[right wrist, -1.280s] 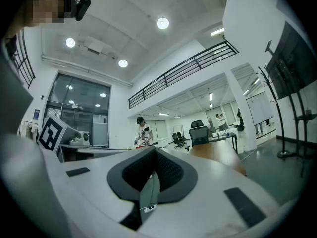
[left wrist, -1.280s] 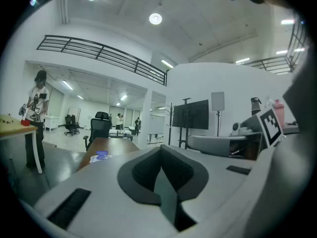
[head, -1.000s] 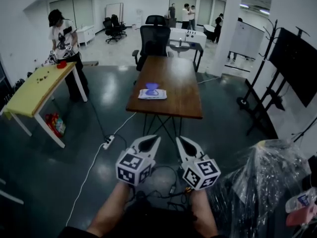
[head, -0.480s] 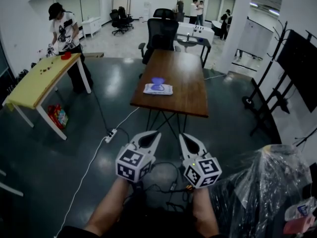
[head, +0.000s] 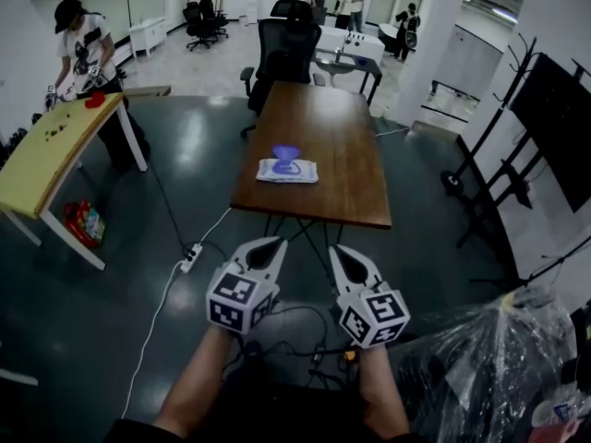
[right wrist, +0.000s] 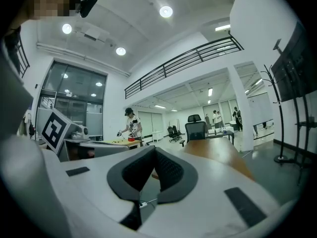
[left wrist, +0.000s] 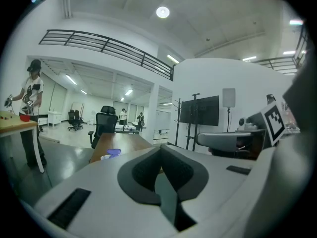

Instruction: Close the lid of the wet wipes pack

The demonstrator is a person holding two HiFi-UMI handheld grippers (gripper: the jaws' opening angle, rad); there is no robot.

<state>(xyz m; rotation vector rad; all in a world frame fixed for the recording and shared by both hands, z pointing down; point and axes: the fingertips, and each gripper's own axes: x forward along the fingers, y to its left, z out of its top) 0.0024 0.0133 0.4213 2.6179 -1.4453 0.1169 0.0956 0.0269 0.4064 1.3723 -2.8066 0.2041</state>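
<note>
The wet wipes pack (head: 287, 170) lies near the front end of the brown table (head: 342, 178), and its purple lid (head: 285, 153) stands up open. My left gripper (head: 274, 245) and right gripper (head: 337, 252) hang side by side over the floor, short of the table's near edge and apart from the pack. Both are shut with nothing between the jaws. In the left gripper view the closed left gripper (left wrist: 159, 148) points at the table, and the pack (left wrist: 111, 154) shows small just left of the jaws. The right gripper (right wrist: 154, 150) hides the pack in its own view.
A person (head: 78, 44) stands at a yellow table (head: 42, 155) on the left. An office chair (head: 282, 58) is behind the brown table. A power strip (head: 189, 258) and cables lie on the floor near me. A plastic-covered heap (head: 499, 358) is at lower right, and a screen stand (head: 554, 100) on the right.
Both grippers and the head camera have moved forward toward the brown table, so the pack sits closer and lower in the head view. The jaws stayed shut.
</note>
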